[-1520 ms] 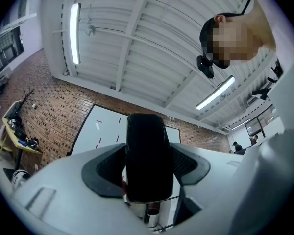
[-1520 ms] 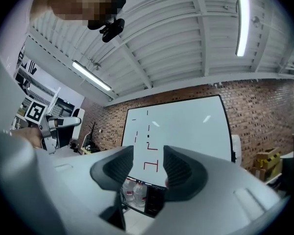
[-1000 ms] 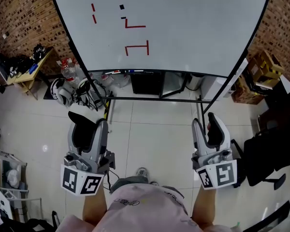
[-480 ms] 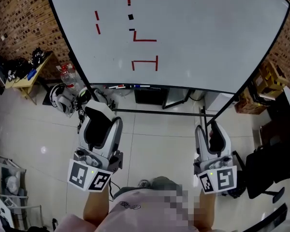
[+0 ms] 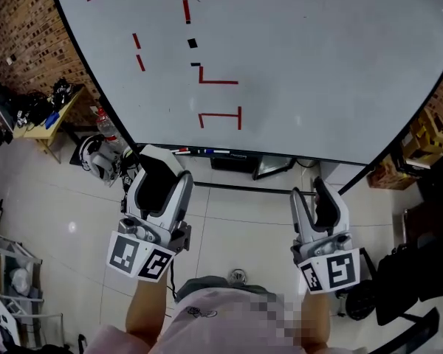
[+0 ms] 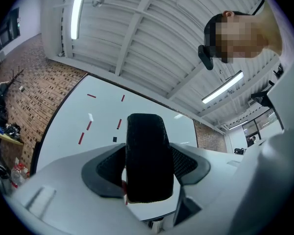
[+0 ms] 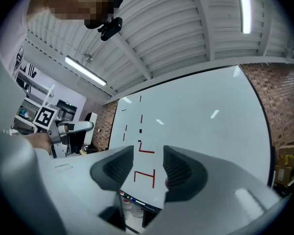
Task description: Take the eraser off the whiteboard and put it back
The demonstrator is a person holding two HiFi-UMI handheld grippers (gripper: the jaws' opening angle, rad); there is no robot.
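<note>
Drop risked if black textured eraser (image 6: 146,163), clamped by left gripper (image 5: 161,172), is released short of white whiteboard (image 5: 317,50) at twelve o'clock; right gripper (image 5: 319,196) agape, empty.

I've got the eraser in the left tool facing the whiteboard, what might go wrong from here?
The eraser in the left tool could smear the red marks if it meets the whiteboard there. It stands out past the jaws, so an angled touch might twist it loose onto the floor.
</note>
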